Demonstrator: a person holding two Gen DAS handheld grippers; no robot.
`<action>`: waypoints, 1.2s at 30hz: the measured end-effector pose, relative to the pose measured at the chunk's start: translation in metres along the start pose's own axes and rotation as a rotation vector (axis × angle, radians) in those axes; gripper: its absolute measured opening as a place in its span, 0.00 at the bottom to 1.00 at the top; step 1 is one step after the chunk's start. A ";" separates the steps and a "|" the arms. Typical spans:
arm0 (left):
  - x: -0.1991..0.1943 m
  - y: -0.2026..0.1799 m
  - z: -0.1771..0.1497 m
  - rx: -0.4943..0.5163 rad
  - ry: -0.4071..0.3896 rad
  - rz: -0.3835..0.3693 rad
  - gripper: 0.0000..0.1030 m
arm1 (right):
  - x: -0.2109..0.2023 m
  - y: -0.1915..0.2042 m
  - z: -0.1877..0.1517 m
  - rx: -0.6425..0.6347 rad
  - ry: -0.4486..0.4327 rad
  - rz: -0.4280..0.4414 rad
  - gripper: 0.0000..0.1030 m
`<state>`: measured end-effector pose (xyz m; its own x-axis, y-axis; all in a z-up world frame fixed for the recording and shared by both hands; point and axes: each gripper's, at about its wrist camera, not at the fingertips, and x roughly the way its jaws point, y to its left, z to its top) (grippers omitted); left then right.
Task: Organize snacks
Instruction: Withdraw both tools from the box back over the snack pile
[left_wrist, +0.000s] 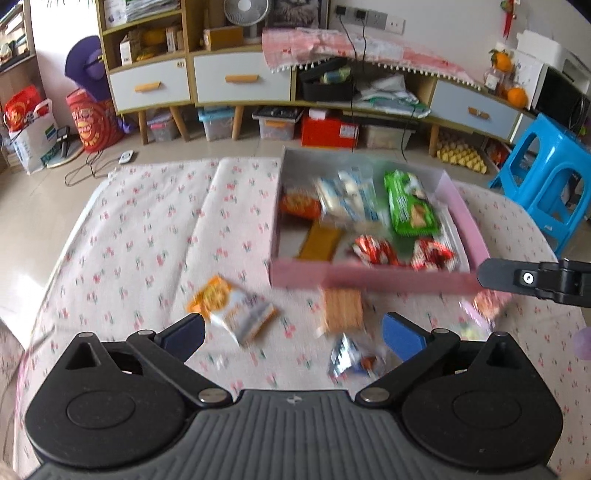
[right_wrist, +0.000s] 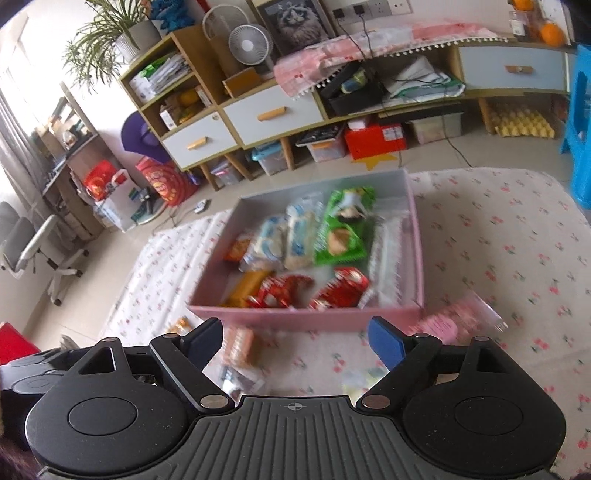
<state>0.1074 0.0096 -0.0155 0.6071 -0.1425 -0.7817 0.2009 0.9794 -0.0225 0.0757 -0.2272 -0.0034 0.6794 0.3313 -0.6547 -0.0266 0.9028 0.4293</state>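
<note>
Pink cardboard box sits toward the far edge of the floral-cloth table, already holding crinkly foil and plastic packets. Loose ones, like the orange packet and cracker pack, lie before its near wall, likely awaiting pickup. Left gripper and right gripper both gape wide, empty.

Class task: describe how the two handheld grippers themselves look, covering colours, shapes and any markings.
Both the left gripper and the right gripper look alike: a grey ribbed centre plate with a small crosshair mark, flanked by round black housings. Black linkage arms with silver pivot pins carry two flat blue finger pads. No cables or sleeves are visible.
</note>
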 end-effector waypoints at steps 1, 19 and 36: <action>0.000 -0.002 -0.004 -0.006 0.008 0.003 0.99 | -0.001 -0.001 -0.003 -0.010 -0.001 -0.010 0.85; 0.020 -0.065 -0.057 -0.124 0.102 -0.015 0.96 | -0.001 -0.056 -0.041 -0.062 0.116 -0.195 0.85; 0.025 -0.077 -0.065 -0.109 0.105 -0.155 0.48 | 0.007 -0.070 -0.046 -0.079 0.155 -0.204 0.85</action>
<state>0.0573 -0.0606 -0.0743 0.4904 -0.2827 -0.8244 0.1977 0.9574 -0.2107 0.0486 -0.2759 -0.0665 0.5563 0.1730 -0.8128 0.0381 0.9717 0.2330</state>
